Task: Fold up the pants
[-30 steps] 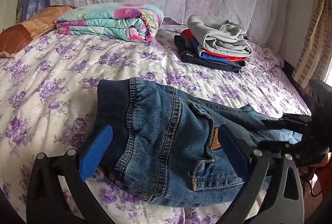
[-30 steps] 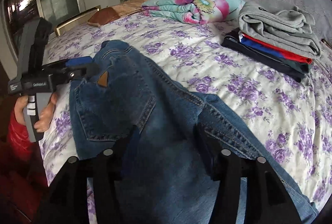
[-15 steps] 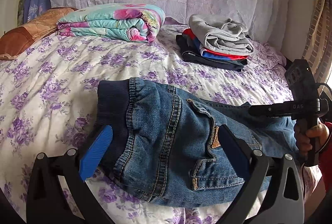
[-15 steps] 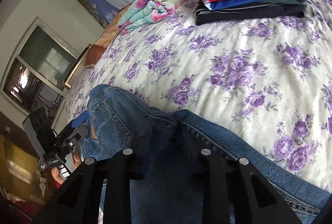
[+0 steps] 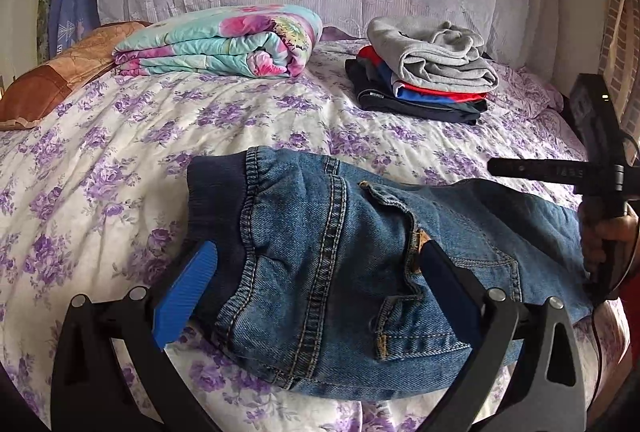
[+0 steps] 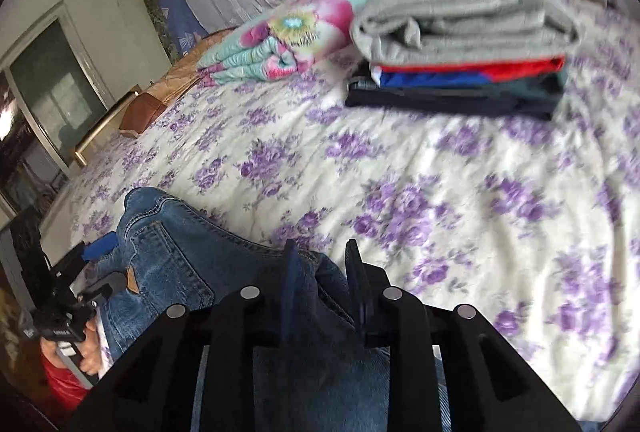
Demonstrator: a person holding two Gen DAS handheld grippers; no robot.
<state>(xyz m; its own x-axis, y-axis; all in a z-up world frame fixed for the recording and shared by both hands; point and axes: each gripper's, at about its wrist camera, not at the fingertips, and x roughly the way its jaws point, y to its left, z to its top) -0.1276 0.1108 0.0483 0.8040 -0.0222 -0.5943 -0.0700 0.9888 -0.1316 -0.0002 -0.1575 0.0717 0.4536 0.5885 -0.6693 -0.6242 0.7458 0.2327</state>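
Blue denim pants [image 5: 340, 232] lie on the flowered bedspread [image 5: 120, 160], waistband to the left in the left wrist view. My left gripper [image 5: 318, 248] is open, its blue pad [image 5: 186, 296] and dark pad [image 5: 448, 292] straddling the waist and back pocket without pressing. In the right wrist view the pants [image 6: 180, 252] run from the pocket end to my right gripper [image 6: 320, 256], which is shut on a bunched fold of the leg. Its black body [image 5: 596, 136], held by a hand [image 5: 604, 232], stands at the far right of the left wrist view.
A folded floral quilt [image 5: 224, 40] and a brown pillow [image 5: 60, 80] lie at the head of the bed. A stack of folded clothes [image 5: 424, 72] with a grey top layer sits back right. A window [image 6: 48, 104] is beyond the bed's left side.
My right gripper has shut on the pants leg, rolled, and carried it sideways and slightly up. The left gripper has stayed open over the waist.
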